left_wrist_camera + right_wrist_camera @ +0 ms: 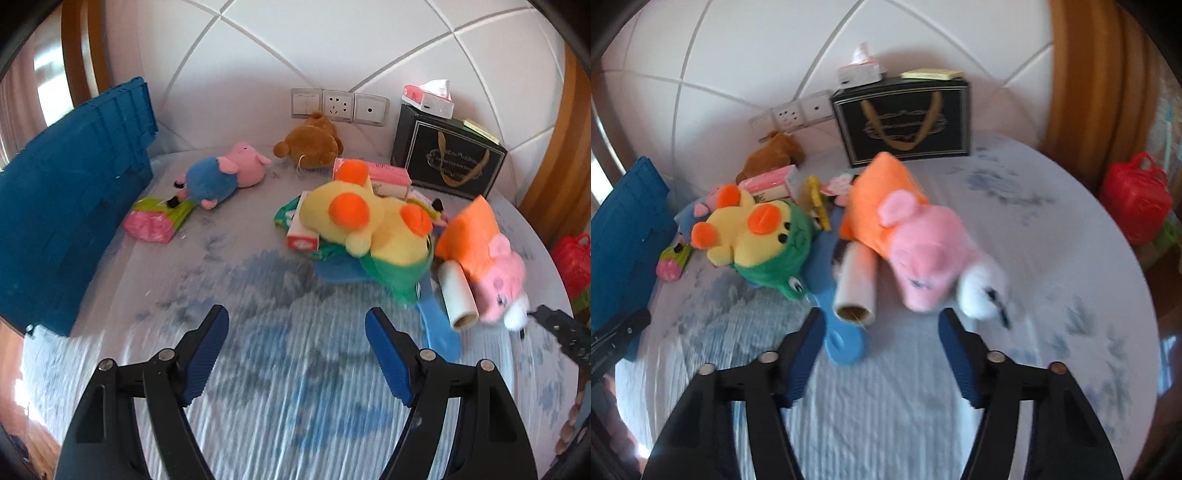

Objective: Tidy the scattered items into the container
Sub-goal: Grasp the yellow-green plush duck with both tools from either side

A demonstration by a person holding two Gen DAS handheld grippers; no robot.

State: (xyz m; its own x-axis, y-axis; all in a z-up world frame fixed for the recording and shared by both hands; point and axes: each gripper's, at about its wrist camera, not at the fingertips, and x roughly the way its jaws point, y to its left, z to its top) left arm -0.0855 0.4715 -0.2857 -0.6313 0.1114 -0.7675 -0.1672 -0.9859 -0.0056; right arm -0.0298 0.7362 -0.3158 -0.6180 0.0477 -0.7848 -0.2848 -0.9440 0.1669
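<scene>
Soft toys and small packs lie scattered on a pale bedsheet (258, 369). A blue crate (66, 221) stands at the left edge of the bed. My left gripper (295, 314) hovers open over bare sheet, short of a yellow duck plush (362, 218) in a green hood. My right gripper (882, 317) is open with nothing between its pads. Just beyond its tips lie a white lint roller (857, 288) with a blue handle (846, 343) and a pink pig plush (916, 243) in orange. Farther back lie a blue-bodied pig plush (221, 177) and a brown bear (310, 142).
A black gift bag (447, 158) stands against the padded white headboard, with a tissue box (428, 98) on top. A pink tissue pack (155, 221) lies by the crate and a pink box (388, 177) behind the duck. A red bag (1134, 199) sits off the bed at right.
</scene>
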